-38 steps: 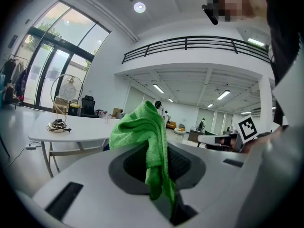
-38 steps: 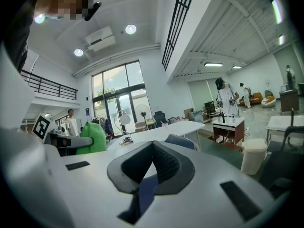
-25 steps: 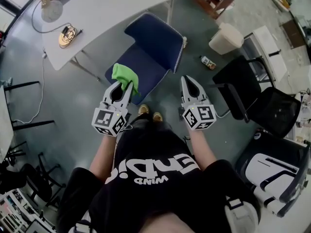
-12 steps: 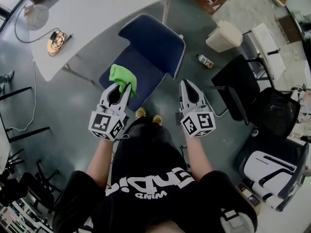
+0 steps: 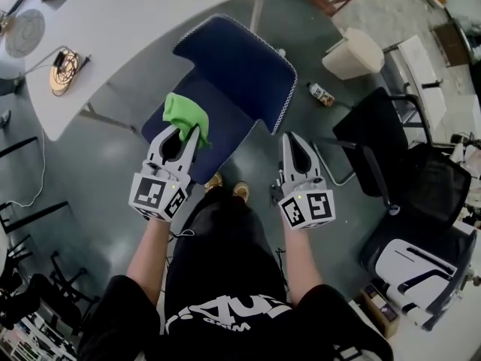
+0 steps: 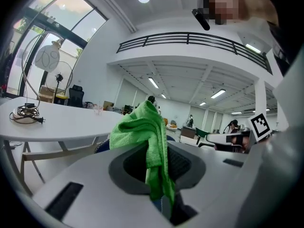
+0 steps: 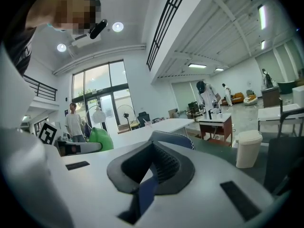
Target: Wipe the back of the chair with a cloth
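Observation:
A blue chair stands in front of me in the head view, its back (image 5: 237,59) to the right of its seat (image 5: 169,134), which lies half under the cloth and the left gripper. My left gripper (image 5: 187,131) is shut on a green cloth (image 5: 183,113) that bunches above its tips, over the seat's near part. In the left gripper view the cloth (image 6: 142,127) hangs between the jaws. My right gripper (image 5: 291,141) is shut and holds nothing, just right of the chair's near corner. In the right gripper view, the chair back (image 7: 173,139) shows beyond that gripper (image 7: 159,158).
A white table (image 5: 150,13) with a coiled cable (image 5: 64,59) stands behind the chair. A cream bin (image 5: 353,53) and a bottle (image 5: 321,94) sit on the floor at right. Black office chairs (image 5: 391,153) crowd the right side. My shoes (image 5: 228,188) are close to the chair.
The chair has come nearer and larger in the head view, and both grippers sit slightly lower in the frame. The left still holds the cloth; the right stays shut.

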A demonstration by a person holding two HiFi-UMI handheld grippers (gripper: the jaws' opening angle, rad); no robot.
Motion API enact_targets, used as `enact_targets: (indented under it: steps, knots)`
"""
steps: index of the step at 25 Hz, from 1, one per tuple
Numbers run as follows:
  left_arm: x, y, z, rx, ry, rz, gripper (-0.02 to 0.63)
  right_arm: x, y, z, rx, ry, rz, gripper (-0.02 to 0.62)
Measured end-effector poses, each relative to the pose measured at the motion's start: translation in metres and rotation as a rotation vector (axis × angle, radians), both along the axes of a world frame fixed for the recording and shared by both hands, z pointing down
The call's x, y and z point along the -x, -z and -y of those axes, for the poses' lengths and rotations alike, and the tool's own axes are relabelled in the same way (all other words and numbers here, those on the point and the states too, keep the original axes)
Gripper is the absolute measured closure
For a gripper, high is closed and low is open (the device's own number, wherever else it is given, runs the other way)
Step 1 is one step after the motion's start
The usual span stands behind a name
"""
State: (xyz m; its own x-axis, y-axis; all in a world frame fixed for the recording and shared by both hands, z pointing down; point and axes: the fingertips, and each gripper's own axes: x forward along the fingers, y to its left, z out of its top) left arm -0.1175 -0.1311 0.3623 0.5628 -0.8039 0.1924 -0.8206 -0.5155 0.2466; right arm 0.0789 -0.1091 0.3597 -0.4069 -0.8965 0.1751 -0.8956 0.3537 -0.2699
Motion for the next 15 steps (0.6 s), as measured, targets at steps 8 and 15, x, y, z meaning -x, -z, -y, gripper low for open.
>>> enact_targets:
  steps: [8, 15]
  knots:
    - [-0.001, -0.043, 0.03, 0.015, -0.002, -0.007, 0.537, 0.011, -0.048, 0.011, 0.034, 0.002, 0.045, 0.598]
    - [-0.001, -0.074, 0.055, -0.004, -0.007, 0.017, 0.537, 0.013, -0.078, 0.012, 0.07, -0.005, 0.059, 0.598]
